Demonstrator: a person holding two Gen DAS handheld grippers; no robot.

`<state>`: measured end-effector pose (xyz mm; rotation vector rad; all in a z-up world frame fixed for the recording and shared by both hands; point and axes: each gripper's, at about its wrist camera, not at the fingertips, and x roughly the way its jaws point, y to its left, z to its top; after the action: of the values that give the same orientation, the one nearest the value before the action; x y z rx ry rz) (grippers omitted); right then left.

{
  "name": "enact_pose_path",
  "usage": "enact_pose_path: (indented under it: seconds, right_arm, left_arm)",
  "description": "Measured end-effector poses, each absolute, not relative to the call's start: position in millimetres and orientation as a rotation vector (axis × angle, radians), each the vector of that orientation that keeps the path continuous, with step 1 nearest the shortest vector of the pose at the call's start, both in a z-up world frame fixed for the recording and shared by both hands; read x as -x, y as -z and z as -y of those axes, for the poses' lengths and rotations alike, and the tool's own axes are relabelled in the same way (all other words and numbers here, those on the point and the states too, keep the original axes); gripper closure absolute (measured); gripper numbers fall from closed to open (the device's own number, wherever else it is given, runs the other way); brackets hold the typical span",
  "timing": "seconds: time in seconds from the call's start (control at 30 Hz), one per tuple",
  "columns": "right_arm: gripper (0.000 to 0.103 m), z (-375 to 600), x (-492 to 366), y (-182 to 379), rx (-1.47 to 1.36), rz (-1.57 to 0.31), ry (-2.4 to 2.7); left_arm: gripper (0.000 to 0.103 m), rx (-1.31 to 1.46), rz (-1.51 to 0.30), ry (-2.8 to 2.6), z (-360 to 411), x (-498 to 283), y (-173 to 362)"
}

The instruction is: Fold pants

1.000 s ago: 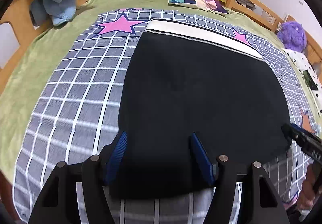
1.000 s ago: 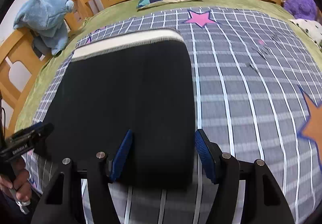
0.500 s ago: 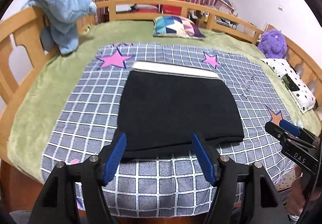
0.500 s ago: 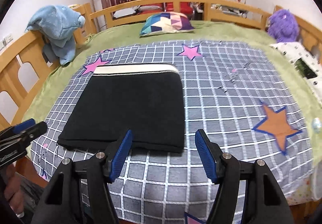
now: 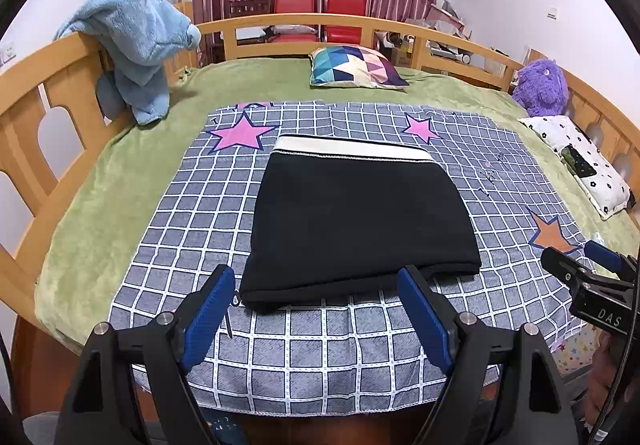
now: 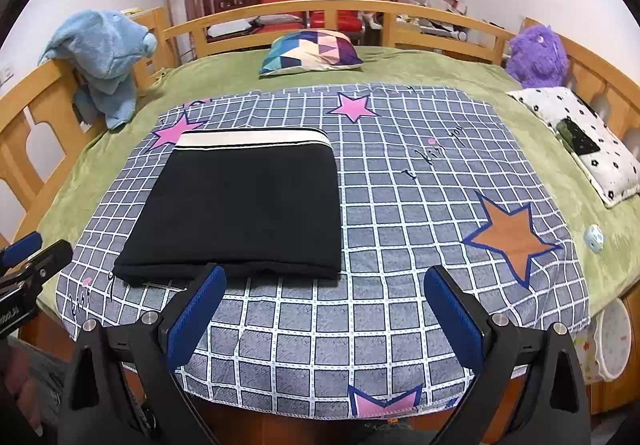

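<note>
The black folded pants with a cream-white waistband (image 5: 360, 221) are lying flat as a compact rectangle on the grey checked cloth printed with pink and orange stars (image 5: 328, 357), the waistband edge turned toward the far side of the bed and the folded edge toward the cameras. In the right wrist view the same pants (image 6: 244, 205) are sitting on the left half of that cloth (image 6: 400, 213), which is covering part of the green fleece bed cover (image 5: 120, 189).

The left gripper (image 5: 320, 309) is hovering just in front of the near folded edge of the pants, its blue-padded jaws standing wide apart and gripping nothing. The right gripper (image 6: 324, 309) is hanging over the near part of the checked cloth, beside the right corner of the pants, its jaws likewise spread wide and carrying nothing; its left pad is showing in front of the pants' near edge, though I cannot tell whether it is touching.

A light blue plush towel (image 5: 136, 45) is draping over the wooden bed rail (image 5: 44, 93) on the left. A pillow with coloured triangles (image 5: 356, 67) is resting near the far rail, a purple plush toy (image 5: 542, 87) is sitting at the right, and a white cushion with black flowers (image 6: 588, 141) is lying just in front of it
</note>
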<state>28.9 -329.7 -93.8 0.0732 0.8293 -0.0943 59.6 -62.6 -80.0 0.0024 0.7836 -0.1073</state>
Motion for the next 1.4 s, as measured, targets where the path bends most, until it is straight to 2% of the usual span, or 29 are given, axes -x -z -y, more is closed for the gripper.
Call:
enact_pose_path:
  seconds: [0.17, 1.4]
  right_arm:
    - [0.005, 334, -26, 87, -0.091, -0.813, 0.110]
    - [0.001, 320, -21, 91, -0.065, -0.798, 0.080]
  left_arm:
    - [0.015, -0.014, -0.777, 0.098, 66, -57, 79]
    - [0.015, 0.006, -0.771, 0.084, 57, -50, 79]
